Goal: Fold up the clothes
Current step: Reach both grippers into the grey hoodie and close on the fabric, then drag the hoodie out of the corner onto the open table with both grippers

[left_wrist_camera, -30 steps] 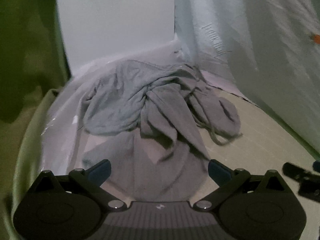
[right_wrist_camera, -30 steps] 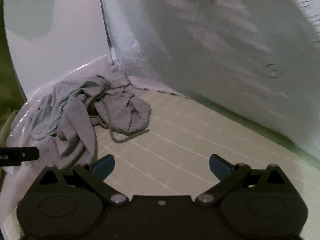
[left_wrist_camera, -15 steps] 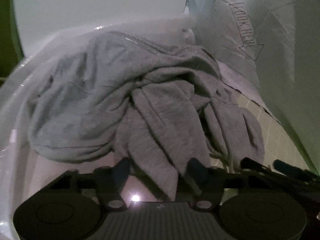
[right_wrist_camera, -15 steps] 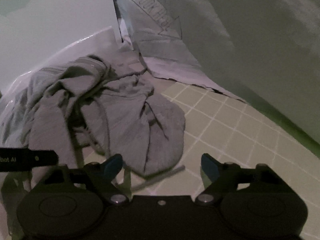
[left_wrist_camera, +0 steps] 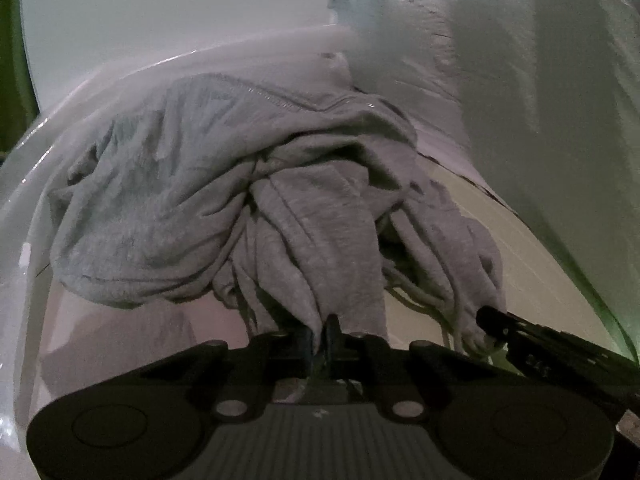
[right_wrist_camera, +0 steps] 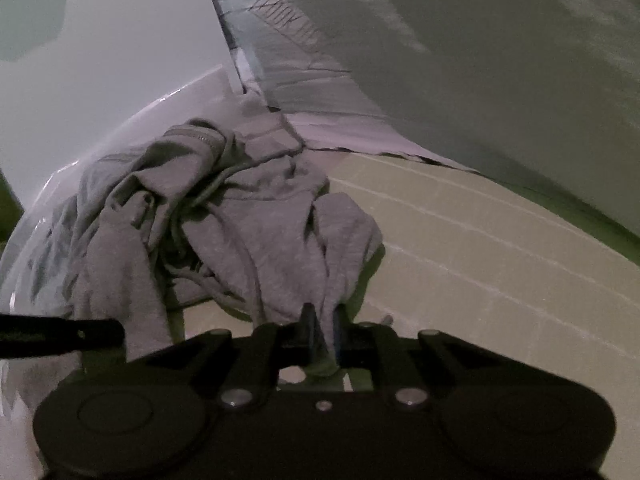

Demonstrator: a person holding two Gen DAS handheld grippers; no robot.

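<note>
A crumpled grey garment [left_wrist_camera: 248, 200] with drawstrings lies in a heap on the work surface, partly on a pale sheet and partly on the green gridded mat. My left gripper [left_wrist_camera: 320, 330] is shut on a fold at the near edge of the heap. My right gripper [right_wrist_camera: 322, 320] is shut on another fold of the grey garment [right_wrist_camera: 248, 232] at its right near edge. The right gripper's fingers [left_wrist_camera: 496, 322] show at the right of the left wrist view, and the left gripper's finger [right_wrist_camera: 80, 332] shows at the left of the right wrist view.
A green cutting mat [right_wrist_camera: 480, 260] with white grid lines spreads to the right of the heap. White paper-covered walls [right_wrist_camera: 440, 60] stand behind and to the right, one with hand-drawn writing. A pale plastic sheet [left_wrist_camera: 120, 328] lies under the left side.
Both grippers came down and closer to the garment and went from wide open to shut on folds at its near edge. The cloth now fills more of both views.
</note>
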